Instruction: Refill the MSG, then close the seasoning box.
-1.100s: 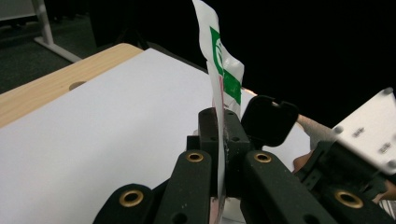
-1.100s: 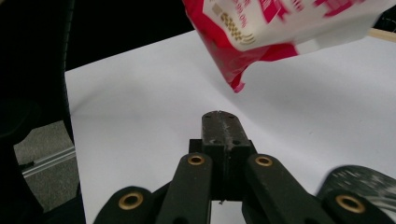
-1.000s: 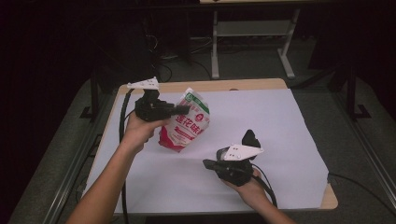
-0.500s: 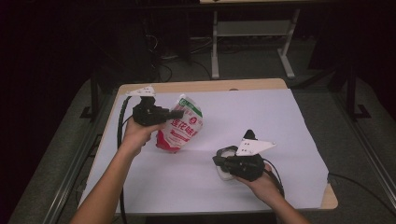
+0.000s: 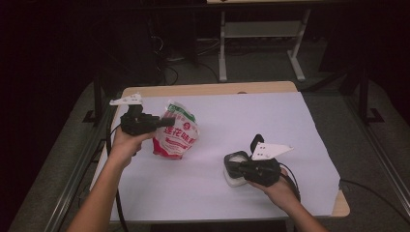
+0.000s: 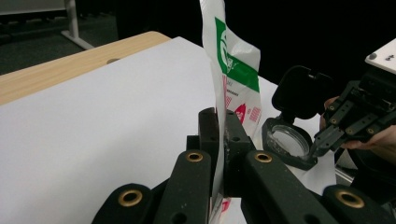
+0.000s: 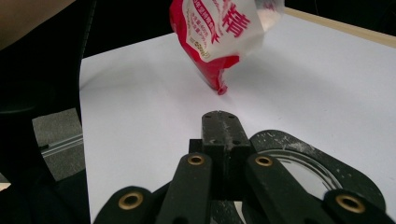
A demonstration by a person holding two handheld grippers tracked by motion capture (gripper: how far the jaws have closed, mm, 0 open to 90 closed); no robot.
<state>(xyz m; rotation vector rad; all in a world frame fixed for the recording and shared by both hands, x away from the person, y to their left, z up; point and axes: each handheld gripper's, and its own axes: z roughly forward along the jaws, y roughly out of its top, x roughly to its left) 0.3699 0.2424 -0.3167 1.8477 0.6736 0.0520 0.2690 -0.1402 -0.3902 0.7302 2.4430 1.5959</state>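
Observation:
A red, white and green pouch [image 5: 176, 136] hangs upright over the left part of the white sheet, its lower end close to the sheet. My left gripper [image 5: 168, 121] is shut on its upper left edge; in the left gripper view the film [image 6: 229, 70] rises out from between the closed jaws [image 6: 219, 127]. Right of centre, my right gripper [image 5: 233, 167] is shut on the black rim of a small white jar [image 5: 236, 158] whose black flip lid [image 5: 256, 142] stands open. The right gripper view has the rim [image 7: 327, 164] beside the closed jaws [image 7: 219, 126] and the pouch [image 7: 219, 32] ahead.
A white sheet [image 5: 251, 116] covers the wooden table [image 5: 203, 89], whose edge shows at the back and front right. A metal rail [image 5: 77, 193] runs along the left side. Cables trail from both grippers. A metal desk frame [image 5: 261, 34] stands on the dark floor behind.
The left hand has carried the pouch leftward and a little lower. The right hand has shifted slightly right with the jar. Both grips are unchanged.

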